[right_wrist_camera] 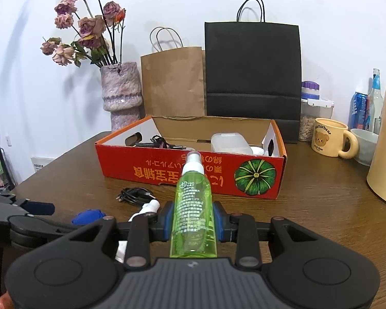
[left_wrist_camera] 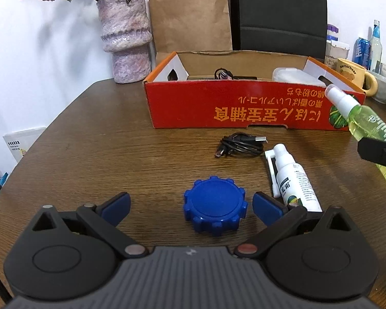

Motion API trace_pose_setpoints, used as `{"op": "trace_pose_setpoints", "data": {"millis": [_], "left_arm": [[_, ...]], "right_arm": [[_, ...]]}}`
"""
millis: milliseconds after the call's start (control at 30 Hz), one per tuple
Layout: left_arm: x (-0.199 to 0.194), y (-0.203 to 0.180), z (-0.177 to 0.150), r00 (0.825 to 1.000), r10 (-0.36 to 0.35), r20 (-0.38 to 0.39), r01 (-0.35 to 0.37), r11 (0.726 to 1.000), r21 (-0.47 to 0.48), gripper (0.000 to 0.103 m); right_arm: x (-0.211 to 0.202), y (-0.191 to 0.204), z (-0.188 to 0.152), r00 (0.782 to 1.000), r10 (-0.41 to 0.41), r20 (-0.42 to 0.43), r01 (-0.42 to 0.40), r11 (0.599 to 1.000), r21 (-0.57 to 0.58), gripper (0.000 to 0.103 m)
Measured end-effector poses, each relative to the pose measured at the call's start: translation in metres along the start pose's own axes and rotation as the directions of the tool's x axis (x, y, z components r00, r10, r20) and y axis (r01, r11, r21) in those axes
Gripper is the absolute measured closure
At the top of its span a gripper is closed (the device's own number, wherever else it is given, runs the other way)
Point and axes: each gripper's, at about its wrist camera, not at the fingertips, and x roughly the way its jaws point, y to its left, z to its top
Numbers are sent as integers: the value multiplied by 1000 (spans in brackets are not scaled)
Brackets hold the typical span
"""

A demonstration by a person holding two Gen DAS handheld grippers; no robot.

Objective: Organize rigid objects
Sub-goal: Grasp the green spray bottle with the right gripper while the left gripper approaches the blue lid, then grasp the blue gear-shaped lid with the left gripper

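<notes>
On the brown wooden bench (left_wrist_camera: 90, 141) stands an open red cardboard box (right_wrist_camera: 167, 170), likely our collecting bin, already holding cables and a white container; its floor is mostly hidden behind the front wall. Our right gripper (right_wrist_camera: 193, 222) is clenched on a clear green spray bottle (right_wrist_camera: 193, 206), nozzle towards the box. Our left gripper (left_wrist_camera: 191, 206) is spread wide around a blue ridged plastic lid (left_wrist_camera: 215, 206), touching nothing. Beside it lie a white spray bottle (left_wrist_camera: 296, 180), partly covered, and a coiled black cable (left_wrist_camera: 240, 145).
</notes>
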Motion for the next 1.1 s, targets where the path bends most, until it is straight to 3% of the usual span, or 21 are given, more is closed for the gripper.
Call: {"op": "trace_pose_setpoints", "data": {"millis": [67,167,200,233,267,1100], "left_arm": [[1,-1,-1,1000,-6,-5,7,1000,1,2],[2,-2,-1,1000,-11,-8,11,1000,4,13],[1,-2,-1,1000,-15,-5,15,1000,0,21],[0,-1,-1,1000,-23,-1,23,1000,-6,38],[-1,0,-1,999,-37,4,37,999,-14,48],[-28,1,5,993,4,119,-1,1000,-26,49]], "right_arm": [[0,0,0,1000,0,1,0,1000,0,73],[-1,0,0,1000,-2,3,2,1000,1,73],[-1,0,0,1000,-2,3,2,1000,1,73],[-1,0,1,1000,-2,3,2,1000,1,73],[-1,0,1,1000,-2,3,2,1000,1,73],[-6,0,3,1000,0,22,0,1000,-4,73]]}}
